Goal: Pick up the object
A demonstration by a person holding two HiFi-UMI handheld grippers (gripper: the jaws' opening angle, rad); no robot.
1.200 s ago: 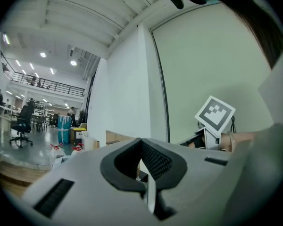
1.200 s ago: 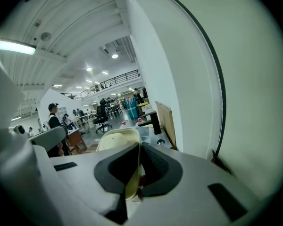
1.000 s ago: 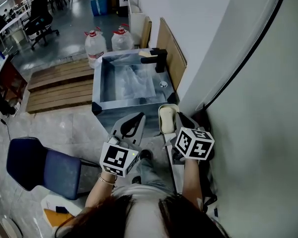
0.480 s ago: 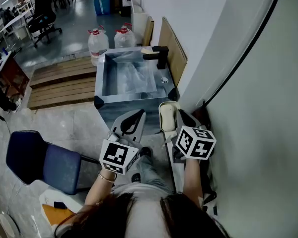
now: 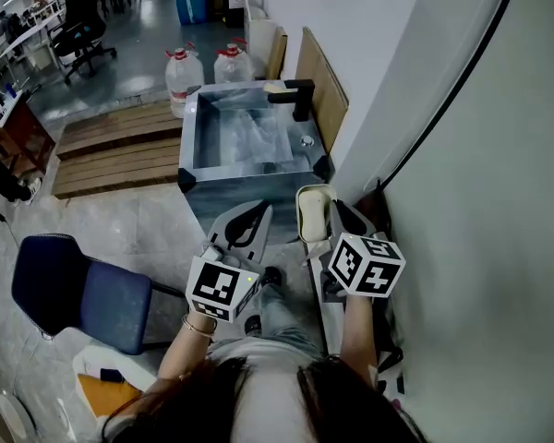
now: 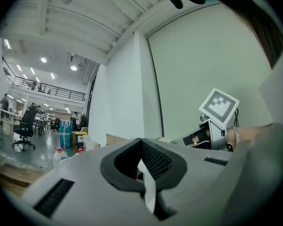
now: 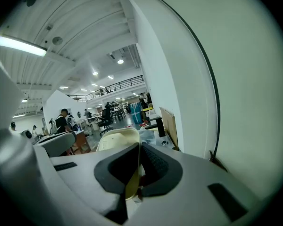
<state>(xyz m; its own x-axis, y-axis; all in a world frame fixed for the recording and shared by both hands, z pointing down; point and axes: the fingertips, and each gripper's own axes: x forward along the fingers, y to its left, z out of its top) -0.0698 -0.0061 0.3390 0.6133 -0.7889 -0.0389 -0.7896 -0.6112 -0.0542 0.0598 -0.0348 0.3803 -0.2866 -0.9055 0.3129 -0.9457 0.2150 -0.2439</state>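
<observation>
Right tool [image 5: 323,212] stays clamped on cream dish [image 5: 309,218], held aloft. Left tool [image 5: 257,213] closed, white sliver [image 6: 148,182] at seam, unidentifiable. We see barely any shift: pickup looks done.

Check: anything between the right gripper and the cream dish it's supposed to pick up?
Nothing visible stands in the way. The right gripper is already shut on the cream dish, whose edge is pinched between the jaws, and the dish is held up in the air beside the wall.
</observation>
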